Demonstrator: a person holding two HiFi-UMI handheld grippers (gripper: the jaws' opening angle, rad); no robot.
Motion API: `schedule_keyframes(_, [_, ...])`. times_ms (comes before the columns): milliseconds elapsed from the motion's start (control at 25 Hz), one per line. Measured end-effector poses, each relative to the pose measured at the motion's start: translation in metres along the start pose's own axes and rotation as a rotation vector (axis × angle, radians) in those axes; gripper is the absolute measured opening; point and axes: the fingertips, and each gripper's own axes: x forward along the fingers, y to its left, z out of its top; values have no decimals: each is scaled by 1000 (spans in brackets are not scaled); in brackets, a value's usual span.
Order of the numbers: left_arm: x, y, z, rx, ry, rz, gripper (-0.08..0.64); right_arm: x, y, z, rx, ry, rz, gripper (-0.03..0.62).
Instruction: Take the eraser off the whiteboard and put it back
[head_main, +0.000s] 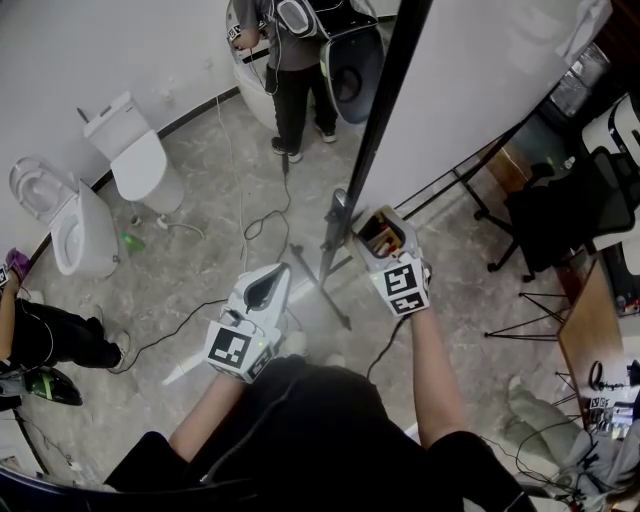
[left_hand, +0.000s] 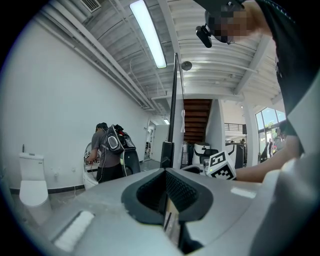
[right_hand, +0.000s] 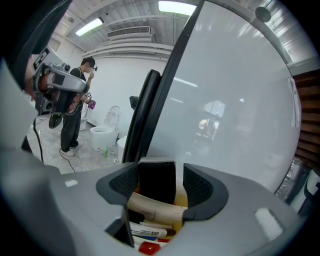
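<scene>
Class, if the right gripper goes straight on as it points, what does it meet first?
Most likely the black eraser, which stands between its parted jaws, and only then the whiteboard behind.

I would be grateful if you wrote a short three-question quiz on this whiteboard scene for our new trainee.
1. True or false: the left gripper has the eraser between its jaws.
2. In the right gripper view, what lies just beneath the eraser? A) markers in a cream holder; B) a cup; C) a cloth.
3. In the head view, which gripper is nearer the whiteboard?
Key: 1 false: the eraser stands between the open jaws of the right gripper, with a gap at one pad. 2 A. 3 the right gripper.
</scene>
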Motion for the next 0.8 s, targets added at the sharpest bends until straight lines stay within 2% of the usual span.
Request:
schedule_keyframes(80, [1, 0, 1, -7, 9, 7, 5, -2, 1, 0, 17, -8, -1, 288])
schedule_keyframes(280, [5, -7, 0, 11, -17, -44, 5, -14, 1, 3, 34, -31, -16, 288])
schedule_keyframes(480, [12, -19, 4, 10, -21, -70, 5, -31, -1, 7, 119, -70, -24, 281])
schedule_keyframes(800, [27, -40, 10, 27, -32, -136, 5, -79, -7, 21, 254, -168, -75, 88])
